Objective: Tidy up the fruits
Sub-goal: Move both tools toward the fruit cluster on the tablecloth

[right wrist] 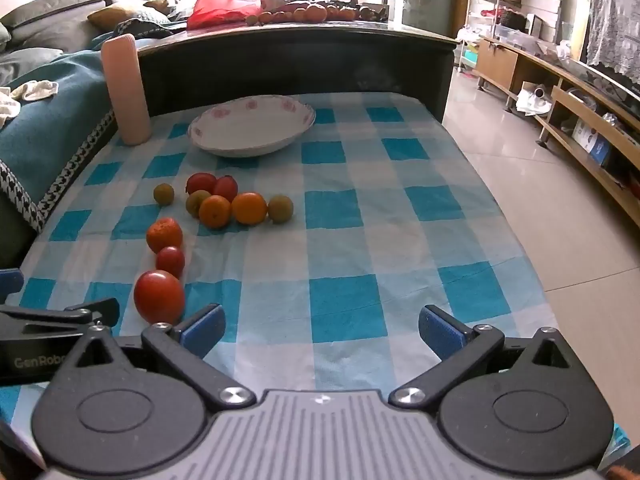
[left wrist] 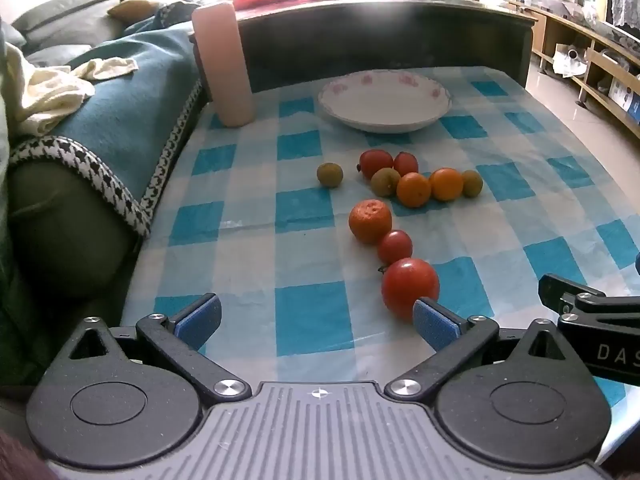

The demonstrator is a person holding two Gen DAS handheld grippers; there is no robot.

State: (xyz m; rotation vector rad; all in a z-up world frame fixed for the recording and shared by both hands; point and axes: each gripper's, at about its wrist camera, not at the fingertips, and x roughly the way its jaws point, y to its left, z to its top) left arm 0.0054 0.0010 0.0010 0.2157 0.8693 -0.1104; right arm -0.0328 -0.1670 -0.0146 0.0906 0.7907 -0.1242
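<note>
With both my left tongs (left wrist: 317, 322) and right tongs (right wrist: 322, 330) spread and empty, I judge the nearest tomato (left wrist: 410, 289), loose on the bench (left wrist: 304, 316) before the empty plate (left wrist: 385, 101), soft and smooth, best pinched gently across its middle.

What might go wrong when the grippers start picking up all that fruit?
The big tomato touches the small tomato, so grabbing it may send that one rolling. The far cluster is packed tight, so a gripper could knock its neighbours. The plate lies beyond it, so carried fruit passes over the cluster.
</note>
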